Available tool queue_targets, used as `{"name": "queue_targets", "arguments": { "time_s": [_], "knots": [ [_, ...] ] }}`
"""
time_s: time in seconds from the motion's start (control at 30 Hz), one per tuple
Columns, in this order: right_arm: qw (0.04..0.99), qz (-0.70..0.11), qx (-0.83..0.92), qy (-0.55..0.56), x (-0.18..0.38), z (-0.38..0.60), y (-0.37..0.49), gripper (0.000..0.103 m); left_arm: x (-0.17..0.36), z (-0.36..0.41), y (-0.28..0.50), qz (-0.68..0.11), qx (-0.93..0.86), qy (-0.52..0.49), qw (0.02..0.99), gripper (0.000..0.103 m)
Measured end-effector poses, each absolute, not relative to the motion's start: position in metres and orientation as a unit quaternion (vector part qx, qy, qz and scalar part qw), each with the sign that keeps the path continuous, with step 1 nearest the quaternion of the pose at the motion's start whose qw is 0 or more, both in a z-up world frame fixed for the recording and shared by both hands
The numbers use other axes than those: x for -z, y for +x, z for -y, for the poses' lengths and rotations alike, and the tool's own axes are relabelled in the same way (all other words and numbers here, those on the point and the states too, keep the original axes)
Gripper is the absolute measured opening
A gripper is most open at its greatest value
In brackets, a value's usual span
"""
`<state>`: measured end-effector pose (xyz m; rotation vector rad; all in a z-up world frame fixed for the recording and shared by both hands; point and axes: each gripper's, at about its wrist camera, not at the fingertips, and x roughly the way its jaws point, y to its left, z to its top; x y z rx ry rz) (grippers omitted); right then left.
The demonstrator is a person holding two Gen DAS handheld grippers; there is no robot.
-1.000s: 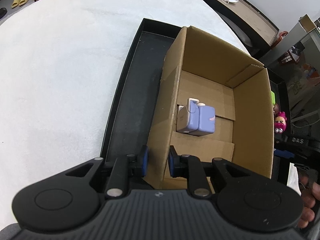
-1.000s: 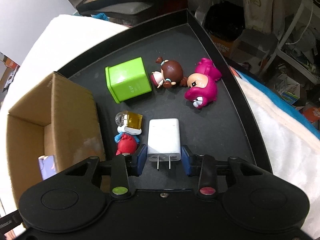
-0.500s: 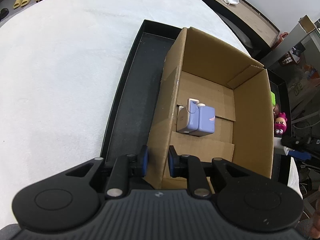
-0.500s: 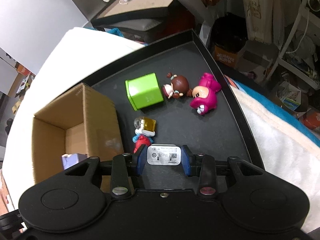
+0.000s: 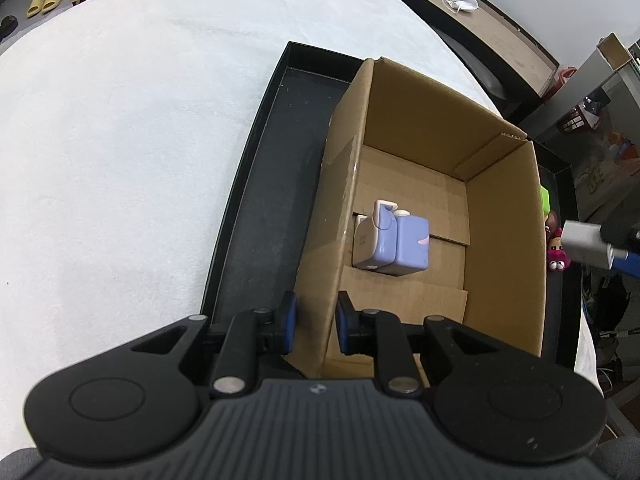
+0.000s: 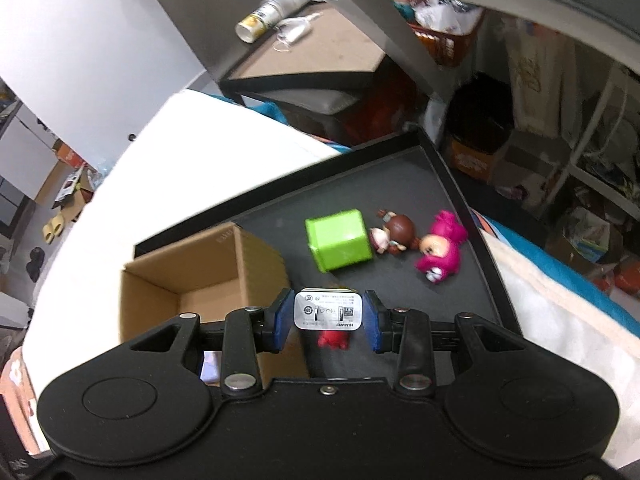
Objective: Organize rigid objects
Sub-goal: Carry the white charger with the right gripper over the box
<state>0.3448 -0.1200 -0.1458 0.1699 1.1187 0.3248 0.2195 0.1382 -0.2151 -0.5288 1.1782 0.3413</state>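
Left wrist view: left gripper (image 5: 316,326) is clamped on the near-left wall of the cardboard box (image 5: 504,240), one pad outside, one inside, narrow gap filled by the wall. Box stands open-topped in the black tray (image 5: 256,184), which lies on a white cloth (image 5: 120,140). Box contents: one purple-and-white cube toy (image 5: 394,242) on the floor, toward the left wall. At the right edge of this view the white charger (image 5: 584,242) shows in the air past the box's right wall, above the tray.

Right wrist view: right gripper (image 6: 325,317) is closed on the white charger (image 6: 329,312), pads on its two sides, printed label face toward the camera, lifted clear of the tray floor. Loose in the tray (image 6: 452,172), to the right of the box (image 6: 192,276): green cube (image 6: 339,239), brown-haired doll (image 6: 394,234) just beside it, pink figure (image 6: 440,256) touching the doll, all lying down. A red figure (image 6: 334,338) sits below the charger, mostly hidden. A corner of the purple toy (image 6: 210,366) shows behind the left finger.
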Motion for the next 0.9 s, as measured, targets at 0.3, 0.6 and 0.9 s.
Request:
{"name": "queue_targets", "arguments": {
  "time_s": [0.3, 0.6, 0.9],
  "knots": [
    [0.834, -0.515, -0.183, 0.075, 0.128, 0.085, 0.346, 0.036, 0.214, -0.141, 0.216, -0.544, -0.153, -0.251, 0.785, 0.019],
    [0.824, -0.523, -0.209, 0.065, 0.130, 0.046, 0.343, 0.036, 0.212, -0.145, 0.216, -0.542, -0.144, -0.257, 0.787, 0.019],
    [0.814, -0.529, -0.233, 0.051, 0.136, 0.007, 0.336, 0.036, 0.213, -0.148, 0.215, -0.541, -0.136, -0.262, 0.788, 0.019]
  ]
}}
